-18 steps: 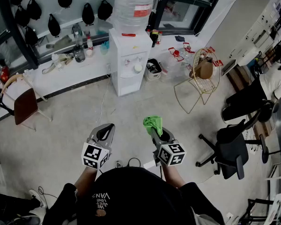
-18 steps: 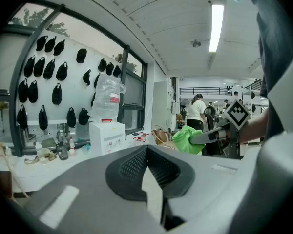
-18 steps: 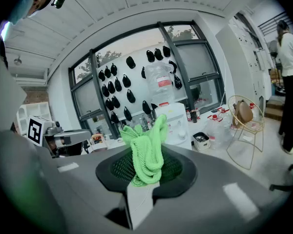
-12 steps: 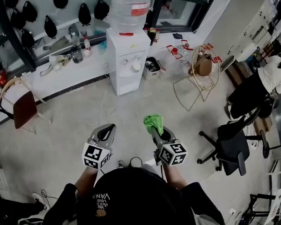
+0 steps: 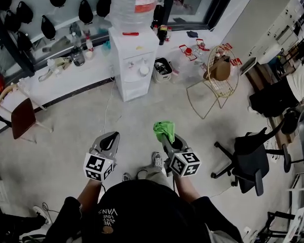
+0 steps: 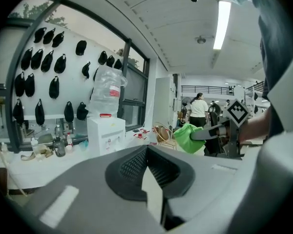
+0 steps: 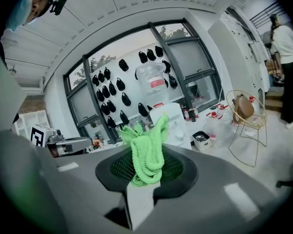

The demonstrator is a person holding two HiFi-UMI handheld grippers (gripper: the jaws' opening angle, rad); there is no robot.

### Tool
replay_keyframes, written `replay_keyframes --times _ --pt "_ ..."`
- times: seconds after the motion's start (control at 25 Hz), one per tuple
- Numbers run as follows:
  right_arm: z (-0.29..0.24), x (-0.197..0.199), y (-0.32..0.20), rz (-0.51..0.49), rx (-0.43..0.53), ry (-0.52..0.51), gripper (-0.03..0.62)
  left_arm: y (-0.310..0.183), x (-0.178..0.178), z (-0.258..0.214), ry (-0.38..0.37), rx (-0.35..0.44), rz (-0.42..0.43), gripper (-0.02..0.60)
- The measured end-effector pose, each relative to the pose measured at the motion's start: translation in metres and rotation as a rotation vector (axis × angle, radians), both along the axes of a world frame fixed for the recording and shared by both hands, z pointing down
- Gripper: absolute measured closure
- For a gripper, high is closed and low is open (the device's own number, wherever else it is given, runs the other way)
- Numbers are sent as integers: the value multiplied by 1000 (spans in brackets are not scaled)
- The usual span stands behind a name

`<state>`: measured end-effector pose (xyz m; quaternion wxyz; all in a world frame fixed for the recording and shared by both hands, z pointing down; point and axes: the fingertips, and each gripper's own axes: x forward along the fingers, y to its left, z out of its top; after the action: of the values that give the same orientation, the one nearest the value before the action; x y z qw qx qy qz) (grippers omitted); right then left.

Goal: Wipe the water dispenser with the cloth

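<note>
Green cloth (image 7: 146,152) pinched by right gripper (image 7: 144,182).

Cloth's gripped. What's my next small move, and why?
Probably step forward toward the water dispenser, right tongs leading. They are shut on the green cloth, but the dispenser stands well ahead by the window, seemingly out of wiping reach.
</note>
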<state>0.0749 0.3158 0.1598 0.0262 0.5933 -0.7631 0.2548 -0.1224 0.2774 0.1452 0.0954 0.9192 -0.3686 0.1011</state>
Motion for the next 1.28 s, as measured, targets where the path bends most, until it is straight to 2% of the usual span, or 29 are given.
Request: replay_keyframes --times 0.12,0.2,0.48,0.6,0.72,0.88,1.0,1.28 --pt "10 26 -20 -47 -14 8 497 -17 21 3 11 -6 -72 580" --pt "13 48 -37 -76 -24 20 497 -27 42 1 10 -4 -91 580" --pt "19 112 -105 -201 -44 24 497 -68 103 -4 -31 15 -202 580" --pt "28 122 -125 -253 -56 21 497 -80 111 1 -39 6 -258 580" --pt "38 131 -142 -289 -75 13 497 -82 119 10 -41 -42 -297 580" --pt "48 133 -158 -308 -97 -10 497 -96 116 15 -52 -32 -338 580" --pt "60 132 -171 -303 -116 -21 497 -115 115 29 -50 -52 -332 580" --pt "90 117 -209 -233 -160 -45 497 -188 117 75 -57 -117 -227 580"
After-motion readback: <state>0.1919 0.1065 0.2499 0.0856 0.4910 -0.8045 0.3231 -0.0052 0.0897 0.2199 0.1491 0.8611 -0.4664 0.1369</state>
